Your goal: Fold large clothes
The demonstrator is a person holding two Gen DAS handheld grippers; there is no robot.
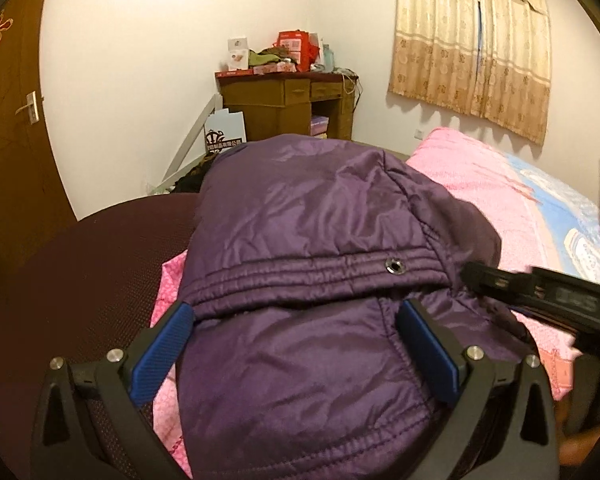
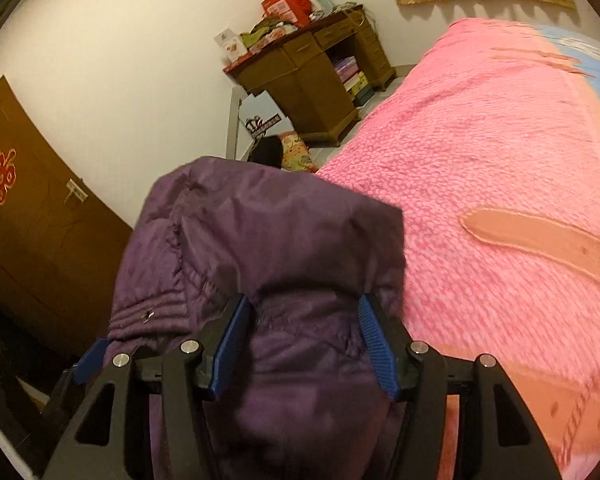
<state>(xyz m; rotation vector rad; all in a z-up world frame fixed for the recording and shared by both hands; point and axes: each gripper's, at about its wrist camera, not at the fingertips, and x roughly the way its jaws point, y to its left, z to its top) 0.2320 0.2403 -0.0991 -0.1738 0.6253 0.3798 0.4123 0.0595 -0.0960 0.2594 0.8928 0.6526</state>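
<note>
A bulky purple padded jacket [image 1: 308,216] lies folded into a thick bundle over the near edge of a pink bedspread [image 1: 480,184]. A stitched band with a metal snap [image 1: 395,266] crosses it. My left gripper [image 1: 296,308] has the bundle's near end filling the space between its blue pads, which press on its sides. In the right wrist view my right gripper [image 2: 304,300] pinches a bunched fold of the same jacket [image 2: 260,232]. The right gripper's black finger [image 1: 540,292] reaches in from the right, close beside the left one.
The pink bedspread [image 2: 500,160] stretches away to the right. A dark maroon mesh surface [image 1: 68,280] lies left of the jacket. A cluttered wooden desk [image 1: 288,100] stands in the far corner, a brown door [image 1: 8,140] at left, beige curtains [image 1: 472,52] at right.
</note>
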